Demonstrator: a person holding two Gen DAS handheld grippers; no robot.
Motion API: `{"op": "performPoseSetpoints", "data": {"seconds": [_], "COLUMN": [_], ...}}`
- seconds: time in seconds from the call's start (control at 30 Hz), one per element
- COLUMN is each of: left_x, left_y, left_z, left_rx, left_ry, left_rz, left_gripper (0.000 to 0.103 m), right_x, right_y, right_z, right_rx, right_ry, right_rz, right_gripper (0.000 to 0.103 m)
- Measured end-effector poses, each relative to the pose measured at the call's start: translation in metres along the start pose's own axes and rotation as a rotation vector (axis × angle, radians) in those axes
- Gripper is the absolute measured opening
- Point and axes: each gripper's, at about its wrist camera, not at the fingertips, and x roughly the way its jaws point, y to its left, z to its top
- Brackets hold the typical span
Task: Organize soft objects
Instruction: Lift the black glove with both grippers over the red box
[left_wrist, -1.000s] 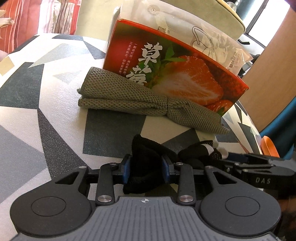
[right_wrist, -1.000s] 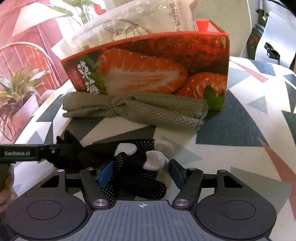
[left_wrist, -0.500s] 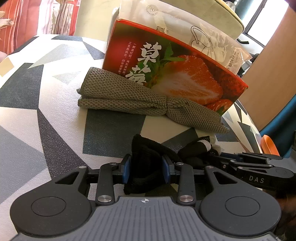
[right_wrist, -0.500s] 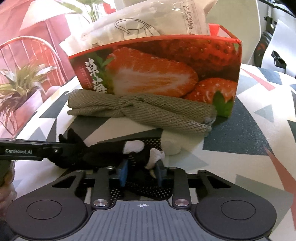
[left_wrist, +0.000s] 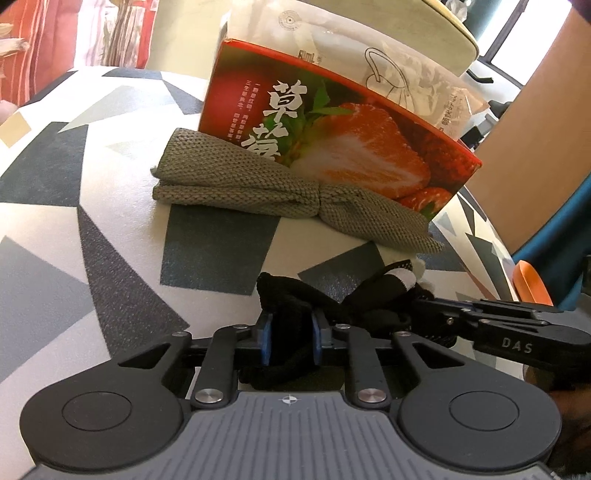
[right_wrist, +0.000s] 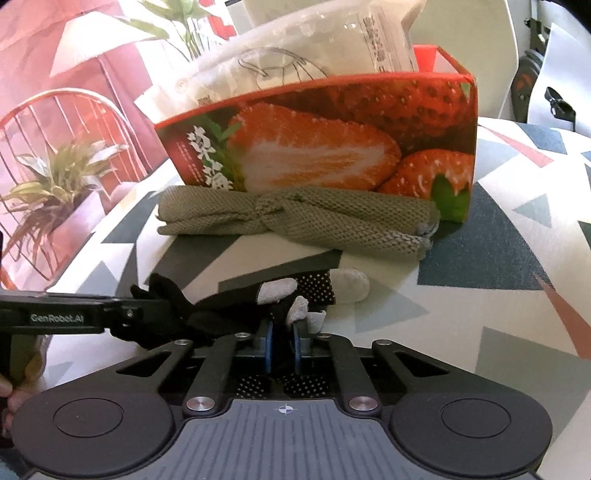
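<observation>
The soft, floppy black glove (left_wrist: 295, 302) is pinched at both ends by the left gripper (left_wrist: 289, 338) and right gripper (right_wrist: 281, 343) fingers, at 6 o'clock from the green knit cloth (left_wrist: 258, 184).

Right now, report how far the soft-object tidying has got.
Done: the knotted olive cloth lies against the strawberry box. In hand: left gripper and right gripper both clamp the black glove on the table. Left: placing the glove.
</observation>
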Motion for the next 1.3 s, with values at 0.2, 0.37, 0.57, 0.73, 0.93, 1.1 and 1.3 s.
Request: {"op": "performPoseSetpoints", "data": {"seconds": [0.2,0.37,0.57,0.73,0.93,1.1,1.3], "left_x": [-0.015,-0.030,-0.048,-0.078,-0.118,-0.129,-0.096], "left_y": [-0.006,-0.013,-0.024,-0.040,-0.066,-0.080,-0.087], "left_z": [-0.002,-0.003,0.004,0.034,0.089,0.144,0.212], "left_rx": [0.004,0.016,0.043,0.079,0.159,0.184,0.202], "left_ry": [-0.031,-0.057,-0.073,-0.128,-0.245,-0.333,-0.404], "left_rz": [0.004,0.013,0.023,0.009,-0.005,-0.022,-0.018], "left_gripper": [0.022,0.022,0.022,0.021,0.021,0.021,0.021], "right_x": [-0.016,-0.032,-0.051,-0.075,-0.111,-0.129,-0.118], "right_y": [0.006,0.011,0.018,0.022,0.029,0.033,0.025], "right_z": [0.000,0.001,0.000,0.015,0.063,0.118,0.184], "right_rx": [-0.010,-0.014,-0.026,-0.024,-0.035,-0.075,-0.130], "right_ry": [-0.032,-0.070,-0.117,-0.189,-0.324,-0.415,-0.487], "right_rz": [0.017,0.026,0.034,0.050,0.077,0.084,0.027], "right_gripper": [0.009,0.009,0.009,0.009,0.009,0.009,0.009]}}
